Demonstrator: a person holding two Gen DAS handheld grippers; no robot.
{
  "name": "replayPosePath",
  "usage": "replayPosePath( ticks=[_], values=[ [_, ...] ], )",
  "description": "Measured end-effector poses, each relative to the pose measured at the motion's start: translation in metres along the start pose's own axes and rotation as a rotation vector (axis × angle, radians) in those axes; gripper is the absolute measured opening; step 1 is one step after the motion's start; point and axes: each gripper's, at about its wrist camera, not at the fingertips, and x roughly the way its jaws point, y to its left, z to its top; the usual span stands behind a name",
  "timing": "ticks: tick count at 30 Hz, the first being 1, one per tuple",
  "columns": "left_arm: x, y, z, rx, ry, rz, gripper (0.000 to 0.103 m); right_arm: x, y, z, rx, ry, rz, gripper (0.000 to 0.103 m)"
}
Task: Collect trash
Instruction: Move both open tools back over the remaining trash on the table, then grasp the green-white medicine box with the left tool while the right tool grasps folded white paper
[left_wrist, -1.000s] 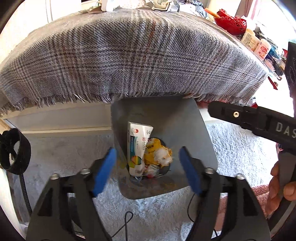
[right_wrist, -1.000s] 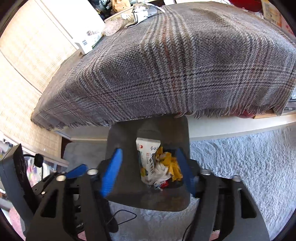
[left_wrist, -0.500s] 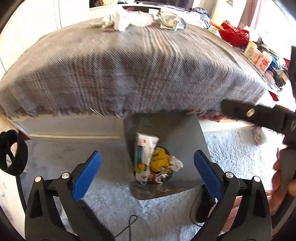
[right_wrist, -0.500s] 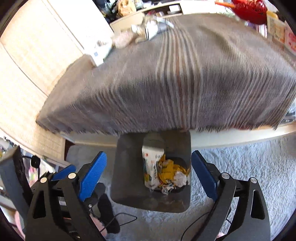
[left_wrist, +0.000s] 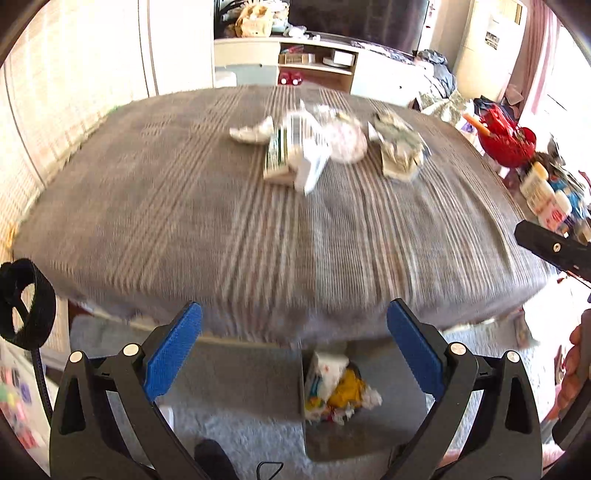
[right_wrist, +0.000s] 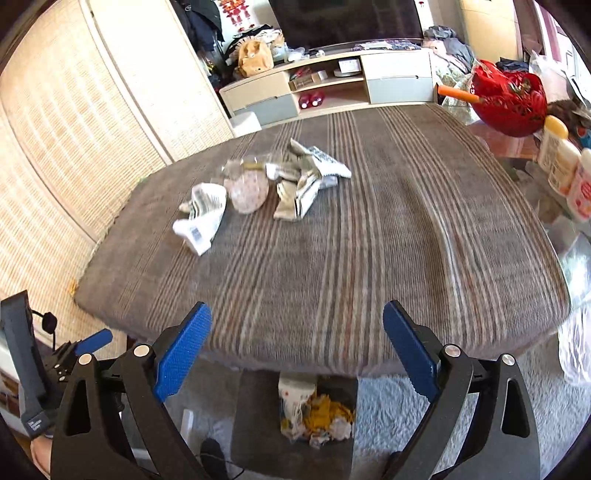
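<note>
Left tool (left_wrist: 293, 354) spread wide and empty, right tool (right_wrist: 295, 352) likewise

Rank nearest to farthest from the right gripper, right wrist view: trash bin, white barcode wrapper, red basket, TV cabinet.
From the right gripper, jaws open:
1. Trash bin: on the floor just below the jaws, at the table's near edge.
2. White barcode wrapper: on the plaid cloth, left of centre.
3. Red basket: far right, past the cloth.
4. TV cabinet: against the back wall.
</note>
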Motion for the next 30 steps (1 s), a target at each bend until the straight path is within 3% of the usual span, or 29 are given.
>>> replayPosePath(
  ticks=[5,12,26,30],
  values=[
    [0.025,-0.001,0.039,0.021,-0.026,0.041,0.095,0.037,0.008,0.035,-0.028,0.015,-0.027,0.095],
    [0.065,0.002,0.079,0.045,-0.031,0.069,0.095,0.086,0.01,0.072,0.026,0.028,-0.016,0.095],
    [0.132,-0.011,0.119,0.057,-0.033,0.055,0.095,0.149,0.0,0.088,0.072,0.073,-0.009,0.094],
    [0.151,-0.012,0.123,0.052,-0.018,0.05,0.095,0.156,-0.003,0.086,0.068,0.071,0.004,0.086]
  ],
)
